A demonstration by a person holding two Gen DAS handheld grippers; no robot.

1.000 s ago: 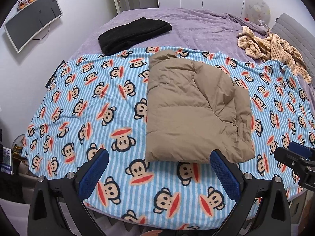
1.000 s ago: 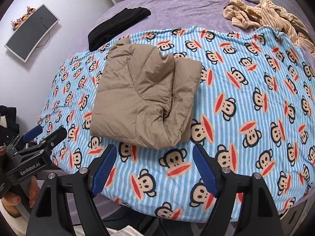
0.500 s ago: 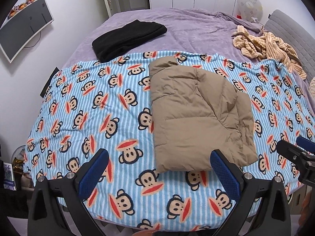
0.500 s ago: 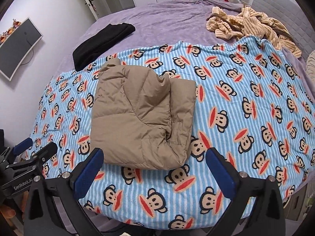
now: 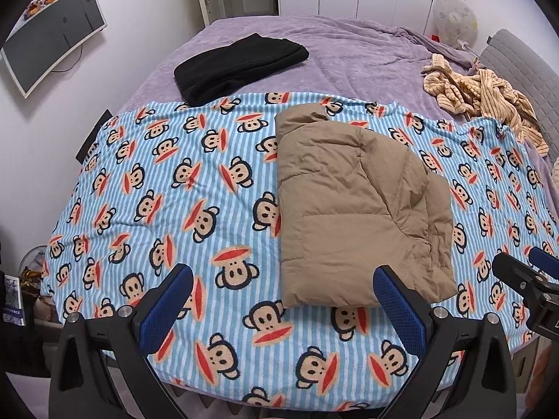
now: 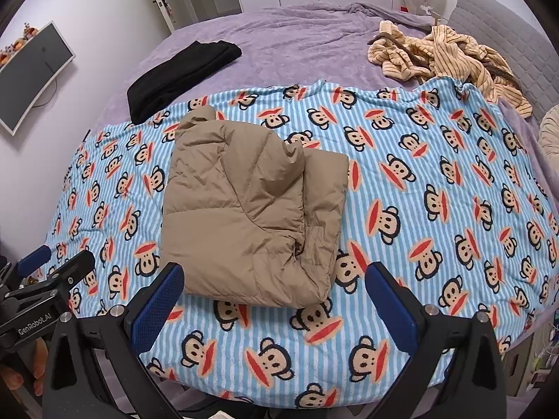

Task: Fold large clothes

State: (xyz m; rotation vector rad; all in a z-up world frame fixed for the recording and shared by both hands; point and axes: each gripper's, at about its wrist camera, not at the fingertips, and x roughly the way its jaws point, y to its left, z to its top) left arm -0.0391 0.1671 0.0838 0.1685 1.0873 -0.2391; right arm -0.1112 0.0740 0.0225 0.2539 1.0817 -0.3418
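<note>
A tan puffer jacket (image 5: 353, 209) lies folded into a compact bundle on a blue striped monkey-print blanket (image 5: 181, 188); it also shows in the right wrist view (image 6: 251, 216). My left gripper (image 5: 283, 310) is open and empty, held above the blanket's near edge, short of the jacket. My right gripper (image 6: 274, 309) is open and empty, also short of the jacket's near edge. Each gripper shows at the edge of the other's view.
A folded black garment (image 5: 241, 66) lies on the purple bedspread (image 5: 349, 49) at the back left. A crumpled striped beige garment (image 5: 485, 101) lies at the back right by the grey headboard (image 6: 496, 35). A monitor (image 5: 49, 52) hangs on the left wall.
Both grippers have drawn back and up from the bed, so more of the bed shows. The right gripper's fingers opened wider. The jacket has not moved.
</note>
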